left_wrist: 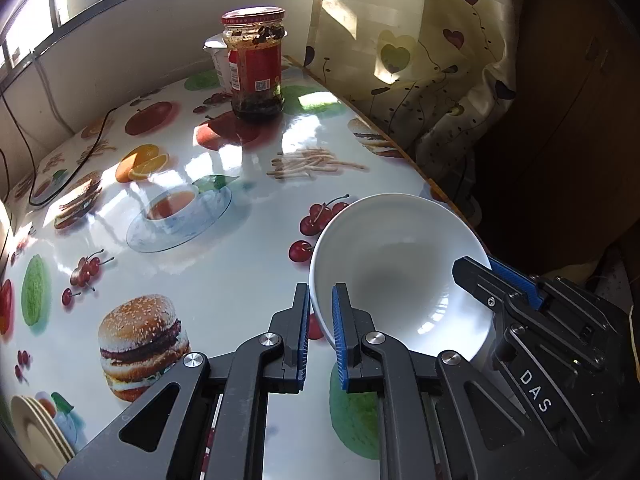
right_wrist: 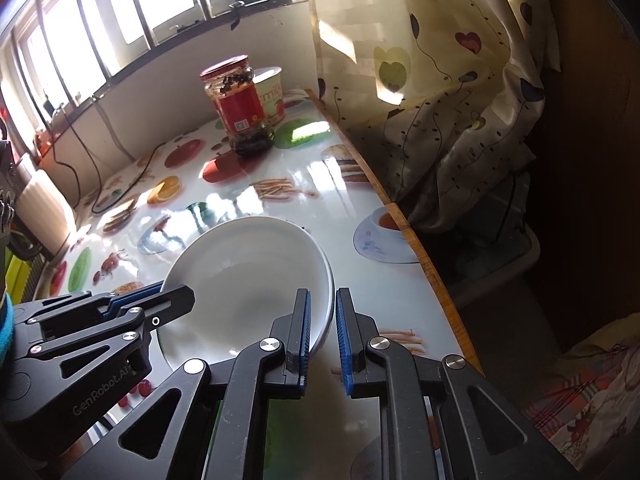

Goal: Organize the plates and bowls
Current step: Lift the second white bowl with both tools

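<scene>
A white bowl [left_wrist: 400,272] is held tilted above the food-print table [left_wrist: 224,272]. My left gripper [left_wrist: 320,292] is shut on the bowl's left rim, one finger inside and one outside. The right gripper [left_wrist: 476,268] grips the opposite rim in the left wrist view. In the right wrist view the same bowl [right_wrist: 248,276] shows, with my right gripper [right_wrist: 322,300] straddling its right rim and the left gripper [right_wrist: 176,296] on its left rim. No plates are visible apart from printed pictures.
A red-lidded jar [left_wrist: 256,64] with dark contents stands at the table's far end, a white tub [right_wrist: 272,92] behind it. A black cable [left_wrist: 72,168] lies at the far left. The wooden table edge [right_wrist: 424,256] runs along the right, beside a curtain [right_wrist: 440,80].
</scene>
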The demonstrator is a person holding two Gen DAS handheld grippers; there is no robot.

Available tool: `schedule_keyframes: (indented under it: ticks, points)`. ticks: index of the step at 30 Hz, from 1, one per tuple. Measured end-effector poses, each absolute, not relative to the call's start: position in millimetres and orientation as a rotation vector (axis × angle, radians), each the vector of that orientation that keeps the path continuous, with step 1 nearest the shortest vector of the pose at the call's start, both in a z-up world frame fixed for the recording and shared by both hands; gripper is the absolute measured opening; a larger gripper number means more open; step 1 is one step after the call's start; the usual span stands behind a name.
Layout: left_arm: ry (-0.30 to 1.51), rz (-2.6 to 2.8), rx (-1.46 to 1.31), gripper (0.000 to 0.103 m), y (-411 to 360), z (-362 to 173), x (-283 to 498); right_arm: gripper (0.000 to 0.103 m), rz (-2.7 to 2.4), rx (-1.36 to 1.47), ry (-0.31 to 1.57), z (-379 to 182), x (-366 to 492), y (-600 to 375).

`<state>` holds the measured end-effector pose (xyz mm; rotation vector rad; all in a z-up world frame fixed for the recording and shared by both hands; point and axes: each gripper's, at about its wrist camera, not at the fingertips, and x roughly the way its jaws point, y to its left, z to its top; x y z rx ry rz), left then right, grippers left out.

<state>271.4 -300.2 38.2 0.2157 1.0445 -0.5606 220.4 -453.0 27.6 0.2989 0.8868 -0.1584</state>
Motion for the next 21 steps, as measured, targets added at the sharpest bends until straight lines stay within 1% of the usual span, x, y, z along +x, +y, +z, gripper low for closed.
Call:
schedule_keyframes:
  ticks: [11,17,21]
  points:
    - [1.052,-0.562,0.192,0.01,-298,38,272,0.012,-0.169,0.299,0.888,28,220,-452]
    - [1.036,-0.568,0.188,0.01,-295,44,266,0.008,-0.179,0.315,0.88,31,215,-454]
    - [1.012,-0.571,0.191,0.01,-293,51,260,0.008,-0.178,0.32,0.868,37,208,-452]
